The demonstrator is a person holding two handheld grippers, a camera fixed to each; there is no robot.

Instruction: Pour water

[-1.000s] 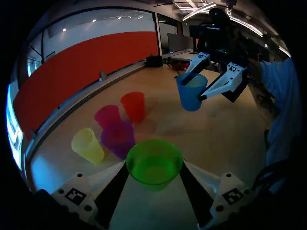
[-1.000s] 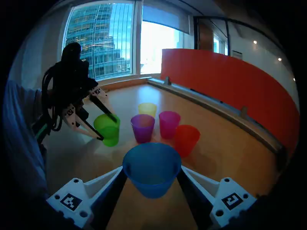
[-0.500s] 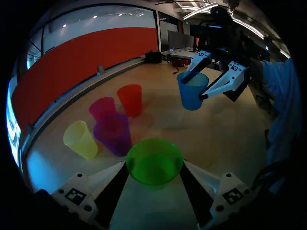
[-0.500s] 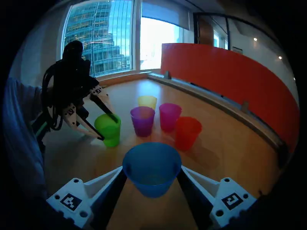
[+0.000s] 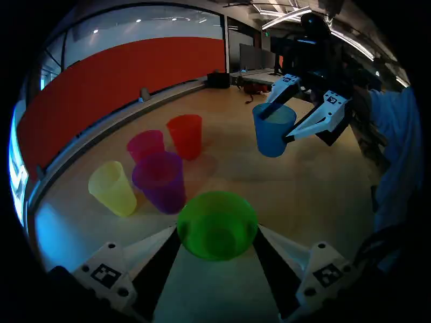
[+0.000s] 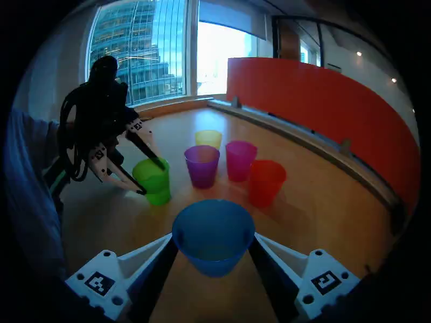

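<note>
My left gripper (image 5: 217, 237) is shut on a green cup (image 5: 217, 225), held upright above the wooden table (image 5: 301, 183); the same green cup (image 6: 152, 180) shows at the left of the right gripper view. My right gripper (image 6: 213, 245) is shut on a blue cup (image 6: 213, 235) with a little water at its bottom. In the left gripper view that blue cup (image 5: 273, 129) hangs in the air at the upper right, upright and apart from the green one.
Several cups stand grouped on the table: yellow (image 5: 112, 188), purple (image 5: 160, 181), pink (image 5: 146, 145) and orange-red (image 5: 185, 135). A red wall panel (image 5: 108, 81) runs along the far table edge. A person's sleeve (image 5: 396, 145) is at the right.
Both held cups have shifted only slightly. The standing cups have drifted a little in both views as the grippers moved. The grips stay the same.
</note>
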